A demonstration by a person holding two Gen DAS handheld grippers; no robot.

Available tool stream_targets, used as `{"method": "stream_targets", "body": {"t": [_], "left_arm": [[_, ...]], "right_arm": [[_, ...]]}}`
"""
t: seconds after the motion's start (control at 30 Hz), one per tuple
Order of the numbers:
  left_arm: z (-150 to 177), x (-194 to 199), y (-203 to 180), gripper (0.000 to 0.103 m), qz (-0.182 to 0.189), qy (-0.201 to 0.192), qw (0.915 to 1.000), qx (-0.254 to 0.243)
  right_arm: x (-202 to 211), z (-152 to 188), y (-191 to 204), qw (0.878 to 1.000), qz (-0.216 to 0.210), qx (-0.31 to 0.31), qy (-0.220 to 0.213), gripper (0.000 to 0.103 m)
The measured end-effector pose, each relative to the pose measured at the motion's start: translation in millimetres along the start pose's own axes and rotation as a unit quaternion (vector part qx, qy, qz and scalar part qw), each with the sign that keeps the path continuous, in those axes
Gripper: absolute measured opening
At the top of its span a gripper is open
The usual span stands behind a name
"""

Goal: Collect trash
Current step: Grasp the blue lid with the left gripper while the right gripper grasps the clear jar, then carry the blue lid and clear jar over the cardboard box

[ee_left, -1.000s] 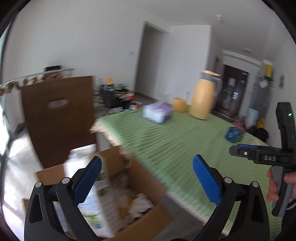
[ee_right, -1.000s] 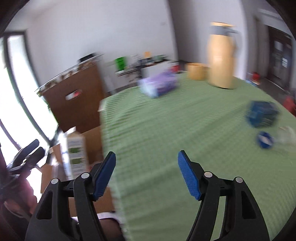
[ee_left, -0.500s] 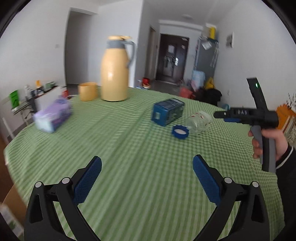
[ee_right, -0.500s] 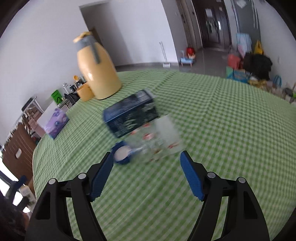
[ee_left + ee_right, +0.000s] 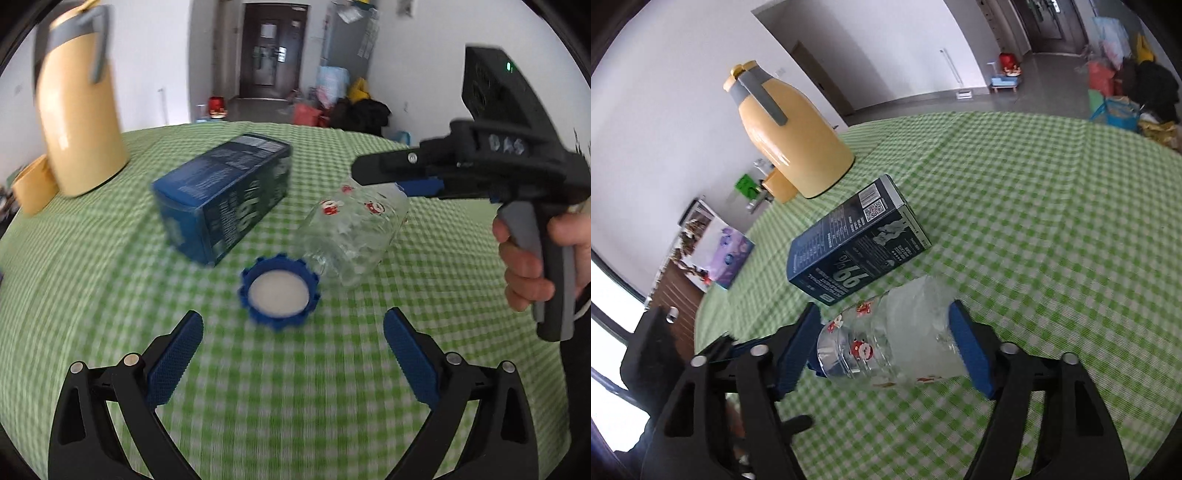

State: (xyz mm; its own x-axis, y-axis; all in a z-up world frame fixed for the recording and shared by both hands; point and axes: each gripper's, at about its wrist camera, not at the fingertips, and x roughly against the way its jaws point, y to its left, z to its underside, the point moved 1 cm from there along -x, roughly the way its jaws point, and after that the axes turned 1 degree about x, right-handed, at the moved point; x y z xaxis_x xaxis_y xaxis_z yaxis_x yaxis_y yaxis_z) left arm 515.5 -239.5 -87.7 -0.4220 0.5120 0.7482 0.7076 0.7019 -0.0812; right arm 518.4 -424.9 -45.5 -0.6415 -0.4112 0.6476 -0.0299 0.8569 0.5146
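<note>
A clear glass jar [image 5: 905, 343] with red prints lies on its side on the green checked tablecloth [image 5: 1052, 229]. My right gripper [image 5: 882, 343] straddles it and its jaws are closing, the blue pads close beside the jar's sides. In the left wrist view the jar [image 5: 354, 236] lies under that gripper, which a hand [image 5: 528, 269] holds. A blue lid [image 5: 279, 293], inside up, rests at the jar's mouth, just ahead of my open, empty left gripper [image 5: 293, 343]. A dark blue carton [image 5: 225, 192] lies left of the jar.
A yellow thermos jug [image 5: 790, 136] and a yellow cup [image 5: 779, 184] stand at the table's far left. A purple tissue pack [image 5: 727, 258] lies near the left edge. Bags [image 5: 336, 96] are piled on the floor by the dark door.
Both views swung from the cardboard box beside the table to the jar and lid. My right gripper came down over the jar. My left gripper moved in close behind the blue lid.
</note>
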Motion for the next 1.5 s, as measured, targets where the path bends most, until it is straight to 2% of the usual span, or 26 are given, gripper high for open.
{"method": "stream_targets", "body": {"t": [0.07,0.17,0.23,0.3,0.43,0.5,0.73,1.03,1.13,1.23,1.27,1.33,1.37,1.43,1.5], "left_arm": [[-6.2,-9.8,-1.4,0.085,-0.003,0.007,0.9999,-0.008],[-13.8,-19.5,-1.8,0.072,0.013,0.017,0.9997,-0.015],[-16.8,-24.7,-0.1,0.063,0.008,0.026,0.9995,-0.015],[-19.2,-29.1,3.0,0.051,0.000,0.033,0.9994,-0.008],[-22.0,-30.8,0.3,0.051,-0.009,0.044,0.9989,-0.014],[-19.7,-28.1,-3.4,0.050,-0.007,0.045,0.9989,-0.013],[-2.2,9.1,-5.2,0.050,-0.020,0.022,0.9996,-0.004],[21.3,110.0,8.5,0.050,-0.036,-0.046,0.9977,0.033],[35.2,149.8,19.7,0.050,-0.057,-0.072,0.9949,0.043],[57.2,195.7,34.6,0.050,-0.074,-0.099,0.9904,0.063],[69.1,214.7,43.3,0.050,-0.095,-0.107,0.9871,0.071],[84.3,240.0,53.9,0.050,-0.113,-0.118,0.9831,0.082],[98.1,258.2,63.5,0.050,-0.124,-0.127,0.9792,0.098],[123.4,286.5,80.1,0.050,-0.124,-0.139,0.9744,0.126],[156.5,316.3,98.3,0.050,-0.151,-0.149,0.9652,0.153]], "right_arm": [[2.3,0.0,-5.2,1.000,-0.012,-0.007,0.003,0.057],[9.0,2.5,-15.5,0.999,-0.037,-0.024,0.004,0.041],[12.5,5.9,-18.2,0.998,-0.046,-0.031,0.006,0.027],[16.9,10.3,-19.1,0.998,-0.052,-0.036,0.006,0.020],[22.8,17.5,-15.7,0.996,-0.079,-0.040,-0.002,0.012],[29.6,19.9,-11.0,0.995,-0.087,-0.043,-0.016,0.004],[66.2,30.9,12.4,0.998,-0.030,-0.025,-0.054,0.003],[86.5,49.4,62.3,0.998,-0.015,0.011,-0.066,0.003],[81.8,56.9,89.1,0.997,-0.024,0.025,-0.062,0.003],[72.8,66.6,125.4,0.996,-0.039,0.052,-0.053,0.003],[67.7,70.3,138.7,0.996,-0.046,0.060,-0.048,0.003],[55.7,77.8,164.7,0.995,-0.060,0.078,-0.036,0.003],[49.0,81.6,178.9,0.994,-0.067,0.087,-0.030,0.003],[36.0,88.1,206.0,0.991,-0.083,0.105,-0.017,0.003],[19.9,96.3,237.3,0.987,-0.100,0.126,-0.003,0.003]]}}
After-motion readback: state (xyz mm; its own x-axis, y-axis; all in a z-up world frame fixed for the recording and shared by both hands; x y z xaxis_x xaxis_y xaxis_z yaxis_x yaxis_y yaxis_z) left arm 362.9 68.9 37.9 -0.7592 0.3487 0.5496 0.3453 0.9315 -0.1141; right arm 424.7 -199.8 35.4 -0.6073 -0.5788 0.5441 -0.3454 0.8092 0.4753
